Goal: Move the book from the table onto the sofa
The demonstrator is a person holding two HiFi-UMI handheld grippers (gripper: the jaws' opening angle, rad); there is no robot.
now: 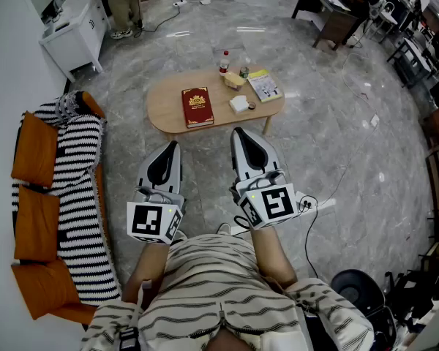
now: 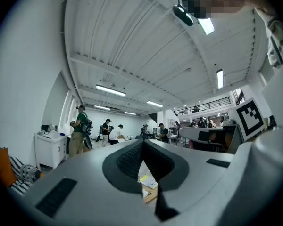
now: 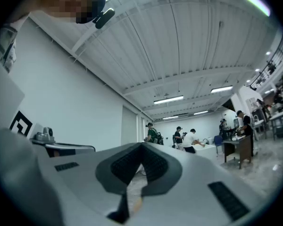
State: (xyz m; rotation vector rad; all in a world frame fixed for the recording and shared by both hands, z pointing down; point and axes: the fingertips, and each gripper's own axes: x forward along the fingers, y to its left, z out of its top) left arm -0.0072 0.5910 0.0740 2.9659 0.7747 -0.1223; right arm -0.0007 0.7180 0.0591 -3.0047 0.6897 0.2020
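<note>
**Both claws shut and empty, book ahead on the table**

I held my left claw [image 1: 173,147] and my right claw [image 1: 238,132] side by side in front of me, both pointing roughly level towards the low wooden table [image 1: 161,112]; each had its jaws pressed fully together, with nothing gripped between them; the red book [image 1: 197,107] lay flat on the tabletop just ahead of the two tips, in line with the gap between the claws and touching neither; beyond the right claw, farther along the table, sat a small white box [image 1: 239,104], a yellow booklet [image 1: 264,84] and a red-capped bottle [image 1: 224,61]; the sofa [image 1: 79,189], draped in a black-and-white striped cover and lined with orange cushions [image 1: 35,148], stood off to the outer side of my left claw, apart from the table; in the left gripper view a sliver of table edge with the booklet on it showed just under the closed jaws; far ahead of both claws, several people [image 2: 78,131] stood about the room
</note>
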